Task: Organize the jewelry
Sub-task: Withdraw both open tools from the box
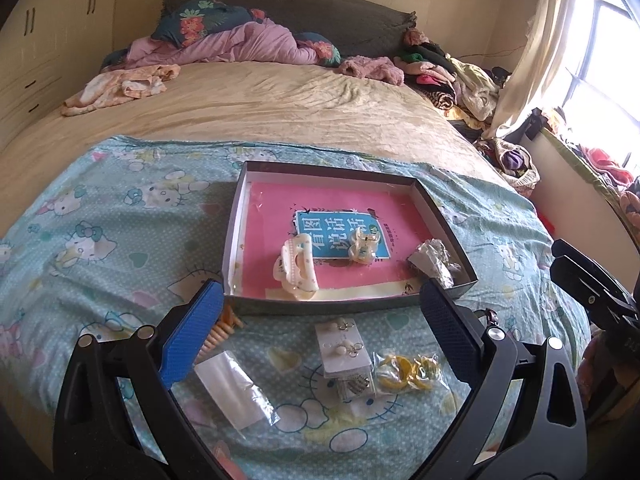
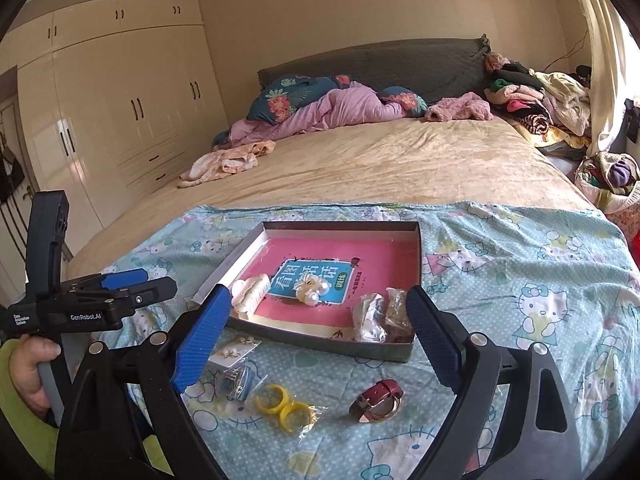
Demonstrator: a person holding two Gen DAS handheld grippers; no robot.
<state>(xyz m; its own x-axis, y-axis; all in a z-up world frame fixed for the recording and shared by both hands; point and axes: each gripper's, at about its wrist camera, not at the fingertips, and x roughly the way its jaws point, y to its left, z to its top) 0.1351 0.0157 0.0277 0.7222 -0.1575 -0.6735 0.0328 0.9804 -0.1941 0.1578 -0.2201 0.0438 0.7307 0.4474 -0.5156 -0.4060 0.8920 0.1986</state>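
A shallow grey box (image 1: pixel 352 307) with a pink book inside lies on a Hello Kitty cloth on the bed. In it are a white hair claw (image 1: pixel 295 268), a pearl clip (image 1: pixel 362 249) and a small clear bag (image 1: pixel 434 262). In front of it lie an earring card (image 1: pixel 344 348), bagged yellow rings (image 1: pixel 408 372), a clear packet (image 1: pixel 234 386) and an orange comb (image 1: pixel 218 332). My left gripper (image 1: pixel 320 336) is open above them. My right gripper (image 2: pixel 316 344) is open over the rings (image 2: pixel 286 404) and a red-strapped watch (image 2: pixel 376 400). The box also shows in the right wrist view (image 2: pixel 320 344).
The Hello Kitty cloth (image 1: pixel 100 240) covers the bed's near end. Pillows and a pink duvet (image 1: pixel 240 44) lie at the headboard, a clothes pile (image 1: pixel 452 76) at the right. A wardrobe (image 2: pixel 120 120) stands on the left. The left gripper's body (image 2: pixel 96 300) is beside my right one.
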